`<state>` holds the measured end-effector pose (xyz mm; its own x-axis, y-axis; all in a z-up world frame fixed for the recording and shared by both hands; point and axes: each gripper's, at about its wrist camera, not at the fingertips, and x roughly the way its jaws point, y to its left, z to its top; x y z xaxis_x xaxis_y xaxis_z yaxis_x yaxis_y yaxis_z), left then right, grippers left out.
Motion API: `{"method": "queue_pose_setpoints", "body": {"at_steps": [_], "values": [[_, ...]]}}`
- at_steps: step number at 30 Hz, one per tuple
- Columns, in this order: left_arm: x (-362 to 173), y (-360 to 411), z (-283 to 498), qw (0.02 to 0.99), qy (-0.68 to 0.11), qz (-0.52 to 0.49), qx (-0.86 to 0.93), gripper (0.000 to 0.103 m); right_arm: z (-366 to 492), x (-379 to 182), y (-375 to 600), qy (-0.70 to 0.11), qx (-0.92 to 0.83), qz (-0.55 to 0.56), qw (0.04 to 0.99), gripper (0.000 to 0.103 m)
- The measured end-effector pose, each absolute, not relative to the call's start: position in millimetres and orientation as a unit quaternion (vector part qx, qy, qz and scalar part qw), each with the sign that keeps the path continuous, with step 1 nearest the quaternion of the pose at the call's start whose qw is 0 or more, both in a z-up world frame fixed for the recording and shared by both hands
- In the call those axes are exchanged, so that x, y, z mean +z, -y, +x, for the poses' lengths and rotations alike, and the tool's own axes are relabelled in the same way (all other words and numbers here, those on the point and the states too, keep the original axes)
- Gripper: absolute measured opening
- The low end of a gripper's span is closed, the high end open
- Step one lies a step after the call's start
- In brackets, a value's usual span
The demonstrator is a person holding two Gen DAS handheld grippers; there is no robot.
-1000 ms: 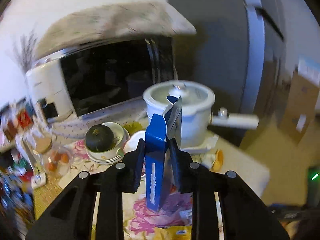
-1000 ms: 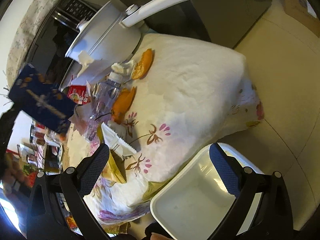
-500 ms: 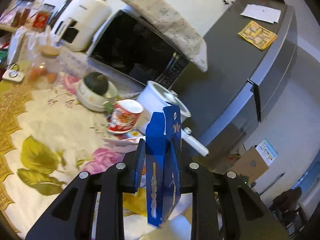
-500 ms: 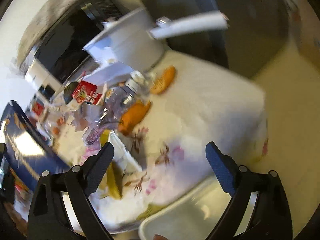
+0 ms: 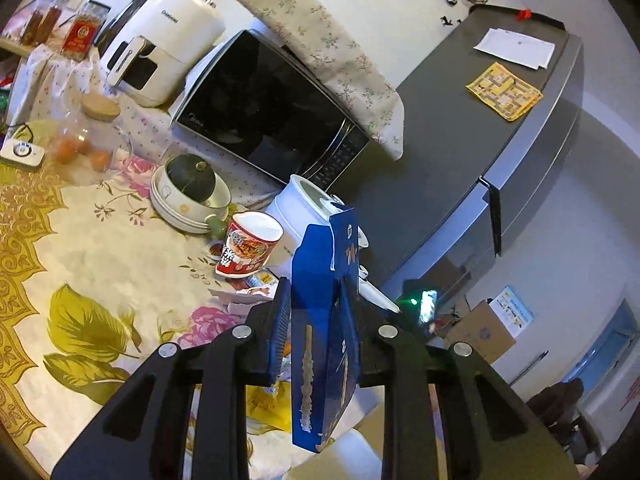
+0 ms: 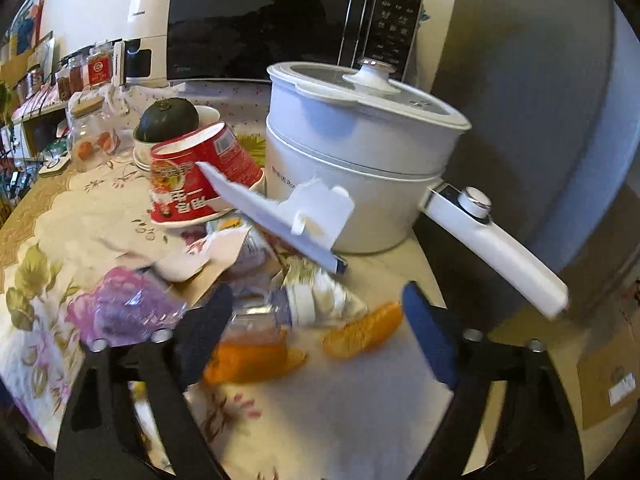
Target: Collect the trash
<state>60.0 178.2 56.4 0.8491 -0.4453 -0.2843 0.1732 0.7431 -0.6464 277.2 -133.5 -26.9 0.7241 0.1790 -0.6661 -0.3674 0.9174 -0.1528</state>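
Note:
My left gripper (image 5: 318, 320) is shut on a flattened blue carton (image 5: 322, 344) and holds it upright above the table edge. My right gripper (image 6: 316, 320) is open, low over the table, its jaws either side of a crushed clear plastic bottle (image 6: 288, 308) and orange peels (image 6: 362, 330). A red instant-noodle cup (image 6: 196, 180) lies tipped against a white pot (image 6: 356, 168); it also shows in the left wrist view (image 5: 248, 250). Torn white paper (image 6: 280, 212) and wrappers lie between them.
A microwave (image 5: 264, 116), a white air fryer (image 5: 160, 44) and a bowl with a dark squash (image 5: 190, 188) stand at the back. The pot's long handle (image 6: 496, 244) juts right. A grey fridge (image 5: 480, 152) and a cardboard box (image 5: 480, 336) are beyond the table.
My right gripper swung from above the white bin toward the trash pile and now sits low by the bottle and peels. My left gripper kept hold of the carton and rose and tilted.

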Motion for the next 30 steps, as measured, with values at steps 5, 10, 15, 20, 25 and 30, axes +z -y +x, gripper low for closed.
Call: {"method": "queue_pose_setpoints", "body": {"at_steps": [5,10,15,20,25,30], "values": [[52.2,-185.2,61.6,0.901,-0.226,-0.324,-0.177,0.025,298.6,-34.3,135.0,-0.344,0.177,-0.108,0.916,0.05],[43.9,-191.2,65.6,0.895,-0.234,-0.339,-0.169,0.025,311.1,-41.4,125.7,-0.356,0.19,-0.082,0.911,0.016],[53.3,-191.8,57.0,0.906,-0.21,-0.327,-0.166,0.025,306.9,-37.4,132.6,-0.347,0.187,-0.016,0.919,0.01],[55.2,-193.5,54.8,0.906,-0.208,-0.329,-0.166,0.025,285.3,-20.7,134.6,-0.323,0.181,0.006,0.929,0.006],[57.5,-194.1,51.0,0.907,-0.204,-0.328,-0.169,0.025,261.7,2.1,135.9,-0.302,0.178,0.019,0.937,0.004],[57.2,-193.0,49.4,0.906,-0.204,-0.329,-0.172,0.025,217.8,30.4,148.0,-0.271,0.171,0.031,0.947,0.001]]}}
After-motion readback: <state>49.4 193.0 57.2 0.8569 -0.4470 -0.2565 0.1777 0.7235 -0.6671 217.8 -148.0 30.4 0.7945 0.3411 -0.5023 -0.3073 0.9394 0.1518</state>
